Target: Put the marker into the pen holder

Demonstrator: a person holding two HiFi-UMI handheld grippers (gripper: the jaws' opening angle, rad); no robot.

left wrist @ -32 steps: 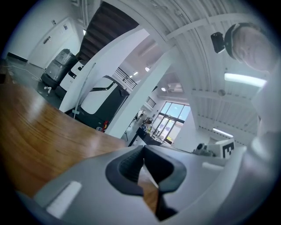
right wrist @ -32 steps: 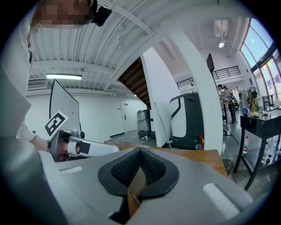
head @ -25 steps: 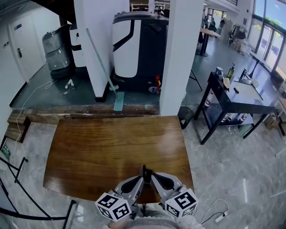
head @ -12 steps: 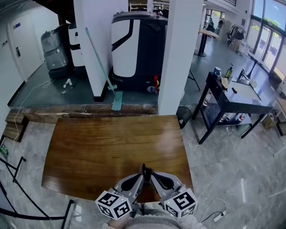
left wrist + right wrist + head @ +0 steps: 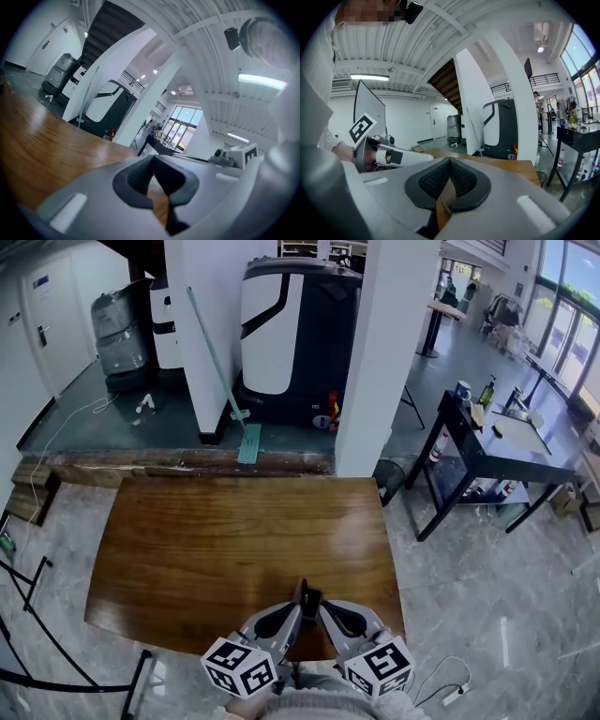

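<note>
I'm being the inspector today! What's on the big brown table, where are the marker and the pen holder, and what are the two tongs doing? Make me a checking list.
Surface: wooden table, shiny brown top.
Job's things: nothing seen; no marker or pen holder in any view.
Clutter: nothing seen on the table.
Grippers: left tongs shut, holding nothing; right tongs shut, holding nothing; both side by side over the table's near edge.
Cables: white cable on the floor, near right; another white cable on the far left floor.
Surroundings: white pillar, dark-and-white machine, leaning mop, black side table with bottles.
</note>
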